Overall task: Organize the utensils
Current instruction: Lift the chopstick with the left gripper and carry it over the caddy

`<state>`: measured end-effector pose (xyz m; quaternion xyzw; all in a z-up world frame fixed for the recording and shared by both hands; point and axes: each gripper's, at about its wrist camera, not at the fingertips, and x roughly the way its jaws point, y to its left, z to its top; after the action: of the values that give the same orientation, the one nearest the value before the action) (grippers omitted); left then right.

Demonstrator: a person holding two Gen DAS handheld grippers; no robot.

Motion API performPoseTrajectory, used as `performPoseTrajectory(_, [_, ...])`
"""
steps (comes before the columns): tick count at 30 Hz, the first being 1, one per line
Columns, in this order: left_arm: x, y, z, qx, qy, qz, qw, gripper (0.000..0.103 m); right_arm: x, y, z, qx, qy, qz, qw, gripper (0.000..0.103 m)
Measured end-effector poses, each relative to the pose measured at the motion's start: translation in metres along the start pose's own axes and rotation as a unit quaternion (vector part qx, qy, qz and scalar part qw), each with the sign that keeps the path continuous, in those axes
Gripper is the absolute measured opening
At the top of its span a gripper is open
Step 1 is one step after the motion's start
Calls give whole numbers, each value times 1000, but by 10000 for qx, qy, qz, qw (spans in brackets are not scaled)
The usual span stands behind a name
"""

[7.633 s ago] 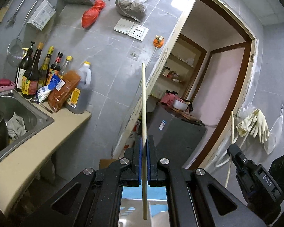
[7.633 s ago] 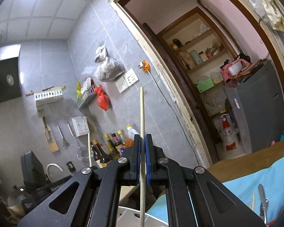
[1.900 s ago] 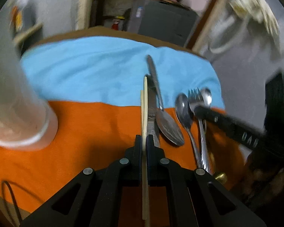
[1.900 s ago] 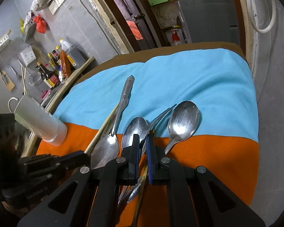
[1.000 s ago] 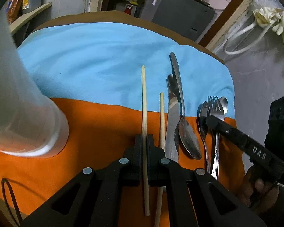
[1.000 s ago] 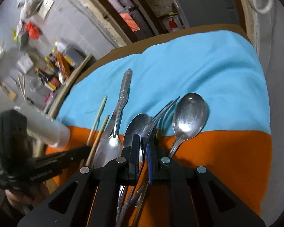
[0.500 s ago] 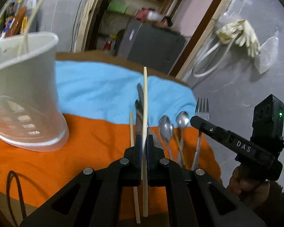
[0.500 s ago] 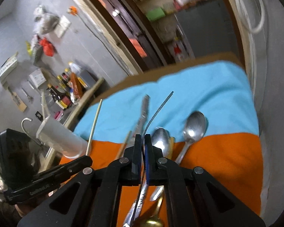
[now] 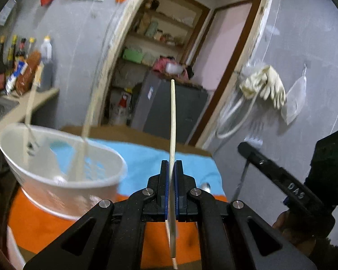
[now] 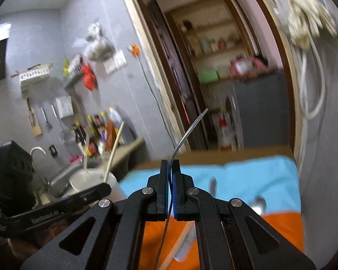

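My left gripper (image 9: 171, 166) is shut on a wooden chopstick (image 9: 173, 121) that points up, raised above the table just right of the white utensil holder (image 9: 56, 171). The holder has two chopsticks (image 9: 87, 121) standing in it. My right gripper (image 10: 170, 165) is shut on a metal fork (image 10: 189, 130), seen edge-on, lifted above the cloth. In the left wrist view the right gripper (image 9: 251, 145) holds the fork's tines (image 9: 254, 138) up at the right. In the right wrist view the left gripper (image 10: 106, 186) holds its chopstick (image 10: 113, 150) over the holder (image 10: 90, 180).
A blue and orange cloth (image 10: 247, 180) covers the table, with a spoon (image 10: 258, 203) and a knife (image 10: 211, 186) lying on it. A counter with bottles (image 9: 18, 67) and a sink is at the left. A doorway with a grey fridge (image 9: 169, 108) is behind the table.
Both grippers have lifted and tilted upward. The left one has carried its chopstick up beside the holder's rim; the right one has raised the fork off the cloth.
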<state>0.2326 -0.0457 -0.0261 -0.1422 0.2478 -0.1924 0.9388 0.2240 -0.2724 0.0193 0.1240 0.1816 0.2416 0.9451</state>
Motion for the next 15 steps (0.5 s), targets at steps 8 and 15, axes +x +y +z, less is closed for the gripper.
performPoseTrajectory(8, [-51, 58, 52, -104, -884, 253, 9957, 2, 19, 72, 41, -445, -768, 501, 9948, 1])
performPoseTrajectory(15, [-66, 147, 70, -608, -1700, 513, 9822, 2, 59, 115, 45, -703, -1177, 677, 9882, 1])
